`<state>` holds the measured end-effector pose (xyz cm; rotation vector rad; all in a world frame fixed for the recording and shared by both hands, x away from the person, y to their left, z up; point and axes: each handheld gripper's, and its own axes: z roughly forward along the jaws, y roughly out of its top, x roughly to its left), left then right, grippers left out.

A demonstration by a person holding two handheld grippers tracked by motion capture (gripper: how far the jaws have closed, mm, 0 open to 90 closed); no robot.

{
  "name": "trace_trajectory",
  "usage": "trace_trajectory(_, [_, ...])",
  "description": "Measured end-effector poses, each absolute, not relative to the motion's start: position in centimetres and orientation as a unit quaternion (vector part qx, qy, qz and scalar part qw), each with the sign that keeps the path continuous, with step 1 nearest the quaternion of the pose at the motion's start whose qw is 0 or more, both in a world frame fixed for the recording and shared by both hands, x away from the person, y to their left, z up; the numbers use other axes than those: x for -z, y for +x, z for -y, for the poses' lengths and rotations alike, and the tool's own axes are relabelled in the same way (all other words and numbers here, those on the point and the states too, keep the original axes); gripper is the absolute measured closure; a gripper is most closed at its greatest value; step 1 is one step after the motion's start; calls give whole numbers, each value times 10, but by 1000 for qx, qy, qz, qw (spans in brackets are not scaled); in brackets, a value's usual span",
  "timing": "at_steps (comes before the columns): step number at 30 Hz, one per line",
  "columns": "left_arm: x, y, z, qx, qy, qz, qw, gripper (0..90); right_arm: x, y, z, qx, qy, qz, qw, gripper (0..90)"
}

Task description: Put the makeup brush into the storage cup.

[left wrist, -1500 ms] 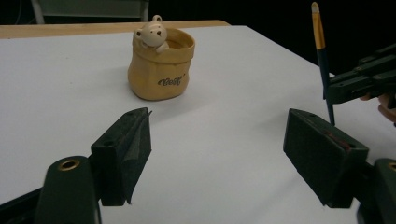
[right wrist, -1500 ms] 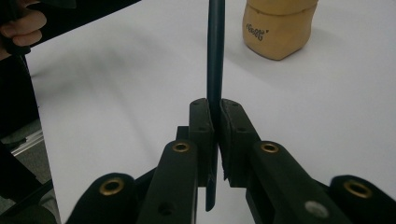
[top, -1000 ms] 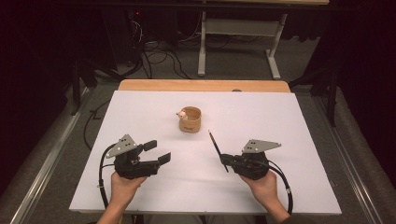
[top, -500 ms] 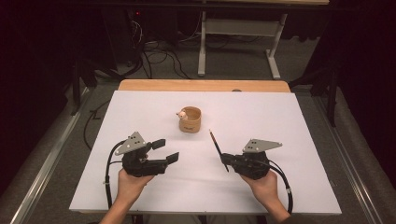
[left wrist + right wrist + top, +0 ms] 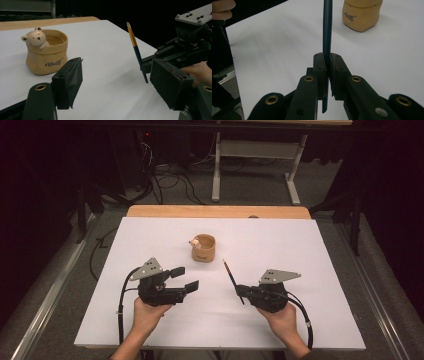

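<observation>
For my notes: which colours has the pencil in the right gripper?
Dark blue pencil, yellow band, pale tip; left gripper view.

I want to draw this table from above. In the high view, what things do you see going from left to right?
Left gripper → bear cup → pencil → right gripper.

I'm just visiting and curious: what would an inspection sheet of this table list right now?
Surface: white table top, a wooden strip along its far edge.
Job's things: pencil, pointing up; tan bear cup standing upright mid-table.
Clutter: nothing seen.
Grippers: left gripper open, empty; right gripper shut on the pencil.
Cables: a black cable trails from each gripper; more on the floor.
Surroundings: dark room, white desk frame beyond.
</observation>
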<state>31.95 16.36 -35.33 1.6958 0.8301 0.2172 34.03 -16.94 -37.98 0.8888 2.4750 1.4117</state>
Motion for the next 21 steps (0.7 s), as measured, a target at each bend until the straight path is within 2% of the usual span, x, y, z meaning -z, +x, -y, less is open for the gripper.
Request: trace_trajectory(21, [352,327,-139,-86,740,-338,575,276,379,340,168,-473,294,-827,78,862])
